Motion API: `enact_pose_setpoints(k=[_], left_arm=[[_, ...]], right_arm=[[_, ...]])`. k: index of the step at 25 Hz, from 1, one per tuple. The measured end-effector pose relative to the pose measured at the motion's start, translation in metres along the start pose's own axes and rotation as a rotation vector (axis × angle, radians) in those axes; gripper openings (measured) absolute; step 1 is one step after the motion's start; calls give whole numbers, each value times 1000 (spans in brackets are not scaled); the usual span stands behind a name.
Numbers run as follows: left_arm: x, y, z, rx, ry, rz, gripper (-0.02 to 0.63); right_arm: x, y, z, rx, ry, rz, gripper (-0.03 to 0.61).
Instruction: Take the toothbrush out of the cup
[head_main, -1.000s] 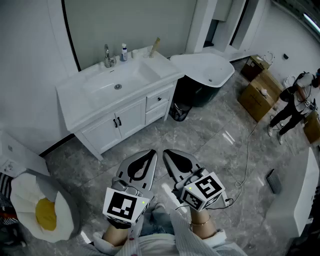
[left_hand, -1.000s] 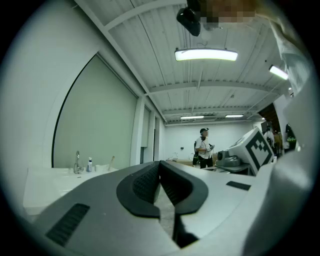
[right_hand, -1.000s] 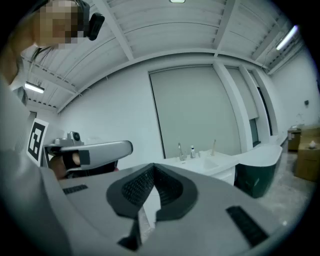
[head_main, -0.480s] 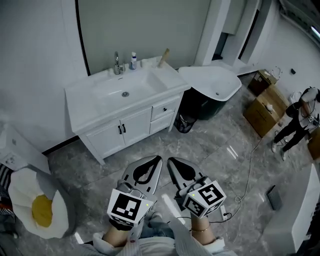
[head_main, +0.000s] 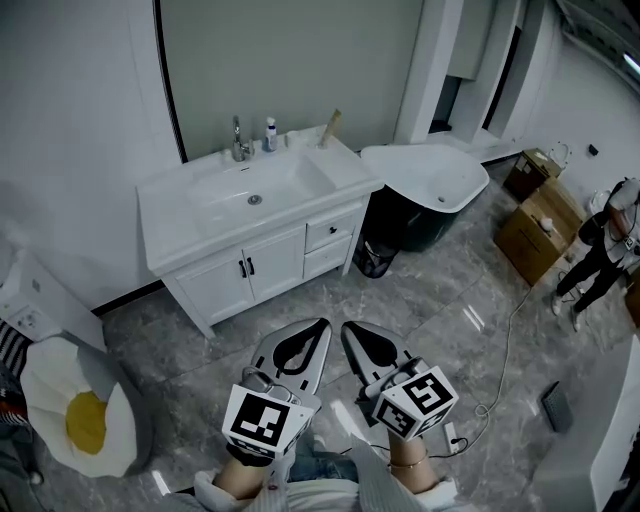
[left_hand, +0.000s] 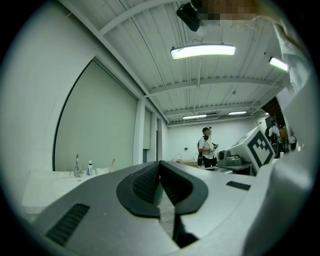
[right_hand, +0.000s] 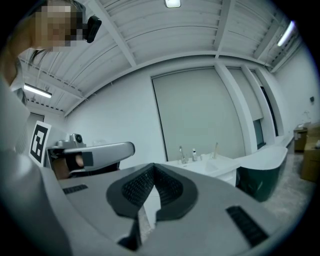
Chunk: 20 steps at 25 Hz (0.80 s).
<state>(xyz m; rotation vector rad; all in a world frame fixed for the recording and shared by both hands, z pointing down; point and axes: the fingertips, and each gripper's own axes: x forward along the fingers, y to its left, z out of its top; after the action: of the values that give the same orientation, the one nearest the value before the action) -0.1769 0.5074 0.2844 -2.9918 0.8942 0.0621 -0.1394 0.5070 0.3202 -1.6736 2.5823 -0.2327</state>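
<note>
Far-off vanity (head_main: 200, 215) holds a tilted toothbrush (head_main: 329, 126), cup indistinct; left tool (head_main: 318, 328) and right tool (head_main: 350, 330) clenched, empty.

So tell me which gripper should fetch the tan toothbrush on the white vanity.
Right, marginally: left gripper and right gripper are shut and far off, but the tan toothbrush stands at the white vanity's right end.
</note>
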Motion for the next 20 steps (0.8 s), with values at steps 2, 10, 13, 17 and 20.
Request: enact_pose_setpoints(k=[2, 10, 13, 17, 20], left_arm=[[4, -3, -2, -6, 7, -3, 17], [37, 11, -9, -10, 14, -5, 17], [56, 26, -12, 5, 11, -4, 17], [92, 55, -12, 6, 1, -7, 17], [122, 77, -10, 11, -2, -20, 17]], right_arm=[[-2, -5, -2, 7, 3, -3, 11], [11, -40, -8, 36, 8, -22, 11], [26, -56, -8, 34, 15, -25, 11], [57, -84, -3, 35, 25, -28, 11], [82, -107, 2, 32, 29, -31, 12]])
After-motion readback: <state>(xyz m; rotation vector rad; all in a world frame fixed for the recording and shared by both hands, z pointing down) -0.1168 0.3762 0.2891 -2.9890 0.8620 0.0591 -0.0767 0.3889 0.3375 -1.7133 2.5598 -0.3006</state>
